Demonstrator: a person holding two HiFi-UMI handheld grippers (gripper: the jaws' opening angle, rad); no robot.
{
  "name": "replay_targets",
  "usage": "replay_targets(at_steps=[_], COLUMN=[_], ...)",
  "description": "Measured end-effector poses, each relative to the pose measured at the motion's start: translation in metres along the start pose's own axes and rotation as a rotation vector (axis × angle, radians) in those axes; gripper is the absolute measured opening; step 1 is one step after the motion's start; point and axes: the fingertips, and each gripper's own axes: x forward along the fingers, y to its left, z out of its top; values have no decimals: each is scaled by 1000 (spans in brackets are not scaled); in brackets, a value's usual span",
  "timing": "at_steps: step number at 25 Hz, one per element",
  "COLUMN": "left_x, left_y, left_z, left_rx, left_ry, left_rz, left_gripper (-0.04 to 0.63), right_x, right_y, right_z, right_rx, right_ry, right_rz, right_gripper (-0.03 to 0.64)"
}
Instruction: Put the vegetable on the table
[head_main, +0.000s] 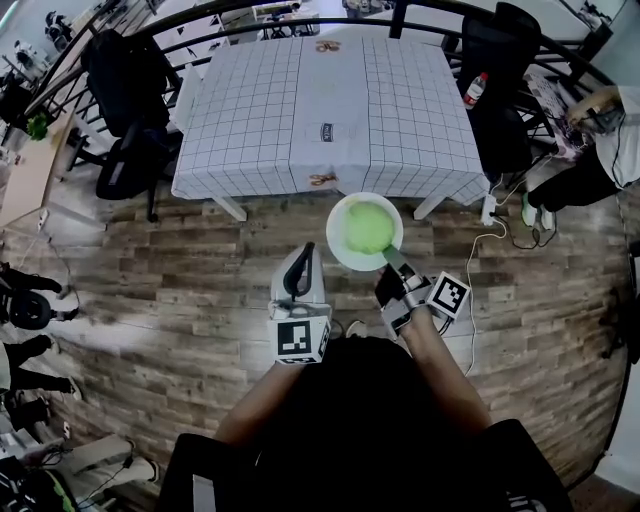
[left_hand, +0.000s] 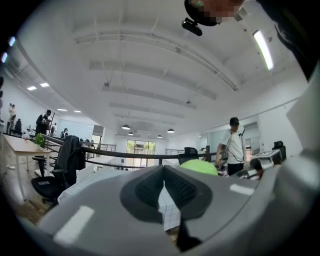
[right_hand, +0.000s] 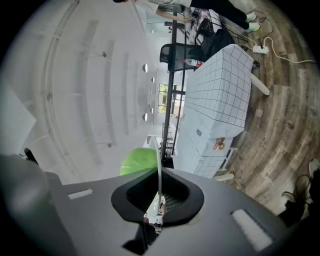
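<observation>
Right gripper view, what is closest to you?

The right gripper (right_hand: 159, 174). Its fingers pinch the thin edge of a white plate (right_hand: 159, 150). A round green vegetable (right_hand: 137, 161) sits on that plate.

And the other one?

The left gripper (left_hand: 164, 184) has its fingers pressed together with nothing in them. It hangs beside the plate and does not touch it.

Where is the vegetable, then?

On the plate, up in the air over the wooden floor (head_main: 200, 260), just short of the near edge of the worktop (head_main: 330, 100). It is not on the worktop yet.

What could go wrong?

I think the plate could tip, because only one edge is held. Then the round vegetable could roll off and fall on the floor. The plate could also bump the worktop's near edge on the way over.
</observation>
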Motion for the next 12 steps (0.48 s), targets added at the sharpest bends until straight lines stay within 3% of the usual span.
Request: replay_targets(at_steps=[12], left_x=[1], left_y=[-16], left_z=[-3], left_rx=[26], left_ry=[-4], left_rz=[45], left_gripper=[9], right_x=[-16], right_y=[-9], right_z=[13], right_rx=[10], right_ry=[27], right_rz=[5], right_gripper=[6])
